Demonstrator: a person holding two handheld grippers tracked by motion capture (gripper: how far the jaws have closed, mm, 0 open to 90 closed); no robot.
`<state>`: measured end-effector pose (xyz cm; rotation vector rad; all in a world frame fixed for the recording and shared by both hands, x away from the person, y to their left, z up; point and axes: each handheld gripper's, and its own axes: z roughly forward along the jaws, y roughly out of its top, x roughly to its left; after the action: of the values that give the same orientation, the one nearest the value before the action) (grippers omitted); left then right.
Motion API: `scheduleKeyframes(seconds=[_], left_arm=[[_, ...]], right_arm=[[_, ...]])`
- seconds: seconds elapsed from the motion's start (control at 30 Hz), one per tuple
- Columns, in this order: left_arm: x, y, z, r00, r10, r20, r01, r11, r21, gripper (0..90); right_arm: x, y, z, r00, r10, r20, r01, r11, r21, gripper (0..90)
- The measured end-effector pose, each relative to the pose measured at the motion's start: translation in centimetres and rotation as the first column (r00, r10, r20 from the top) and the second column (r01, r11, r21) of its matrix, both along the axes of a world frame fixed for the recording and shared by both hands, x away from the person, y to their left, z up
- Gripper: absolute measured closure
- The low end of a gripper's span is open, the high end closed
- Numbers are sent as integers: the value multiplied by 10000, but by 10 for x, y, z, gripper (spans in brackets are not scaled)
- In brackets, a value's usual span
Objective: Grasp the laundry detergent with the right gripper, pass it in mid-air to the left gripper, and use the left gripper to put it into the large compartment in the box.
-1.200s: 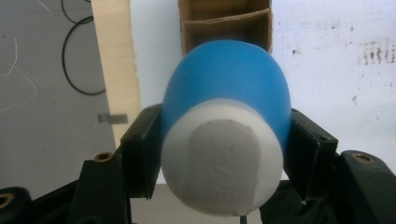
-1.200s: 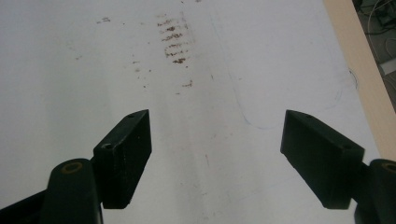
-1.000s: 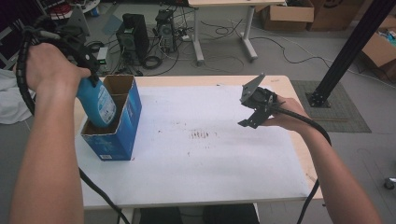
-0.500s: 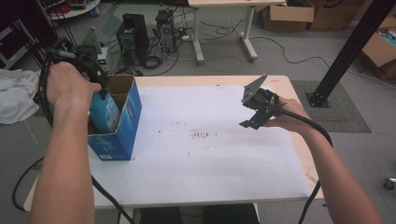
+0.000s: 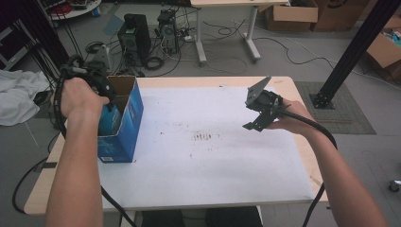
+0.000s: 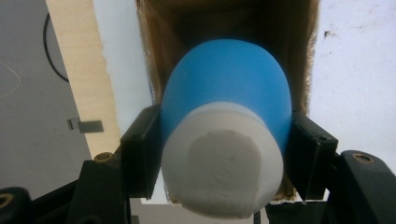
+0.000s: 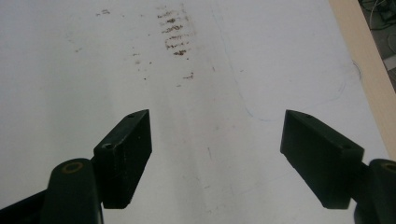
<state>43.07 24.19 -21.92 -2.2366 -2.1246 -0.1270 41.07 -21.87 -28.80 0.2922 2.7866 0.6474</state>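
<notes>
My left gripper (image 6: 219, 144) is shut on a blue bottle (image 6: 229, 88) with a white cap (image 6: 223, 169), held cap towards the camera and pointing down into an open blue cardboard box (image 5: 124, 124) at the table's left side. In the high view the blue bottle (image 5: 109, 120) sits partly inside the box under the left hand. My right gripper (image 5: 257, 109) hovers over the right part of the white table top (image 5: 208, 156), jaws wide apart and empty. In the right gripper view the right gripper (image 7: 215, 154) looks down on bare white surface with brown smudges (image 7: 173, 39).
The box's brown inner walls (image 6: 289, 28) surround the bottle closely. The table's wooden edge (image 7: 369, 79) runs along the right. Computer towers (image 5: 137, 33), cables and cardboard boxes (image 5: 291, 16) stand on the floor behind the table. A black post (image 5: 357, 47) rises at the right.
The left hand has carried the blue bottle left and down, from the box's front side into its open top. The right gripper has stayed where it was.
</notes>
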Motion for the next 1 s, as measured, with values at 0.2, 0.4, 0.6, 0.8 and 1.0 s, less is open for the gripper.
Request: scheduleKeyframes(seconds=[0.2,0.4,0.6,0.8,1.0], left_arm=[[1,0,-9,10000,9,-16,-9,10000,-30,385],[3,-2,-22,9998,-59,-176,60,10000,65,385],[4,-2,-31,9995,-65,-321,71,9998,198,385],[5,-2,-41,9988,-84,-487,98,9995,296,385],[5,-3,-46,9988,-132,-473,147,9994,317,384]], right_arm=[[1,-1,0,10000,-17,19,17,10000,-29,246],[0,0,1,10000,-22,20,22,10000,-19,247],[-1,-2,2,10000,-58,33,58,10000,-27,247],[-1,-4,1,10000,-75,43,75,10000,-19,247],[-1,-4,1,9999,-104,45,105,9999,-80,246]])
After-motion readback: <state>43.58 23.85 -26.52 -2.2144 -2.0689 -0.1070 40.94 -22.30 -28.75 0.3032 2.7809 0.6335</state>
